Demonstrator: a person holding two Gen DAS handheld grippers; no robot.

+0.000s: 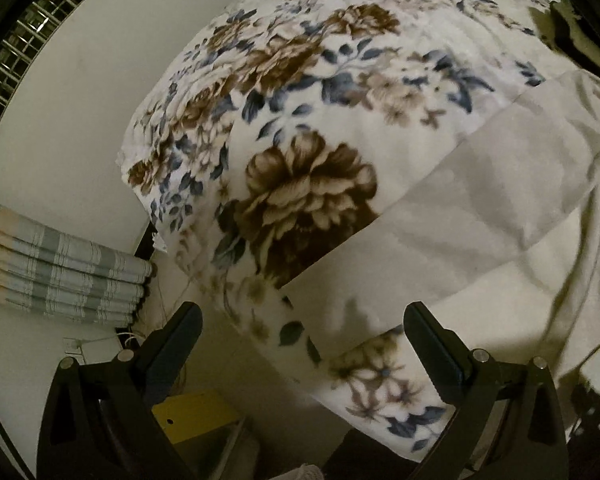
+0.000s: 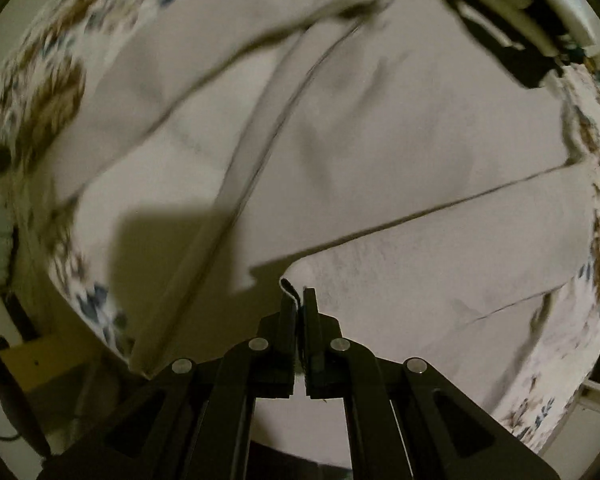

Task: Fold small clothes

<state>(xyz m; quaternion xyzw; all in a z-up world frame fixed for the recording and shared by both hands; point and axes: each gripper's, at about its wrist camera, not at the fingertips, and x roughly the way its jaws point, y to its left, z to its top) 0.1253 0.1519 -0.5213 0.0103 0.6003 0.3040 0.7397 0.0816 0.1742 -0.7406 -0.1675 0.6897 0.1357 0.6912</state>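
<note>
A pale grey garment (image 1: 492, 200) lies spread on a floral blanket (image 1: 300, 80) over a bed. In the left wrist view my left gripper (image 1: 302, 320) is open and empty, above the garment's near edge at the blanket's corner. In the right wrist view the garment (image 2: 380, 140) fills most of the frame, creased and partly lifted. My right gripper (image 2: 299, 294) is shut on a hem edge of the garment, which pokes up between its fingertips. The view is blurred by motion.
A white wall (image 1: 80, 100) and a barred window (image 1: 24, 48) stand left of the bed. Folded striped cloths (image 1: 60, 272) are stacked at the left. A yellow box (image 1: 192, 416) sits below the bed edge. A dark object (image 2: 500, 52) lies at the blanket's far side.
</note>
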